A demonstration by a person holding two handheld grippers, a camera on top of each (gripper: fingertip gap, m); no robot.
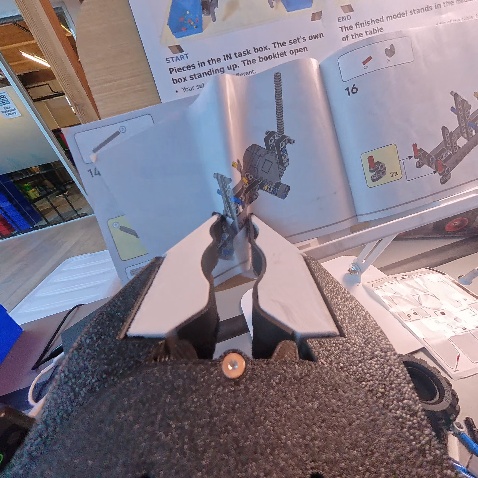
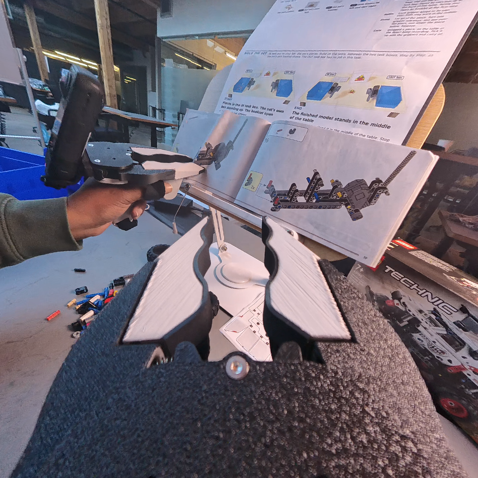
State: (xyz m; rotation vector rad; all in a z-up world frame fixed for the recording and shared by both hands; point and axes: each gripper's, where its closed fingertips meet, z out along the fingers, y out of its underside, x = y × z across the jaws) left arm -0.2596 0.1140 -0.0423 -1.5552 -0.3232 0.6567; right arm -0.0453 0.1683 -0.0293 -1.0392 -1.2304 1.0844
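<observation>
A building-instruction booklet (image 2: 323,178) stands open on a white tilting stand (image 2: 232,274) at the table's back, one glossy page (image 1: 240,160) pinched at its lower edge by the left gripper (image 1: 232,219), whose fingers are closed almost tip to tip on the curling sheet. The right gripper (image 2: 235,225) hangs spread wide and empty just before the stand. A sideways tug could crease or tear the page, or tip the booklet off its ledge. Counted: one booklet, one sticker sheet (image 2: 248,333), one set box (image 2: 424,315), two tyres (image 1: 429,390) and (image 2: 155,252), and a scatter of small pins (image 2: 93,302).
</observation>
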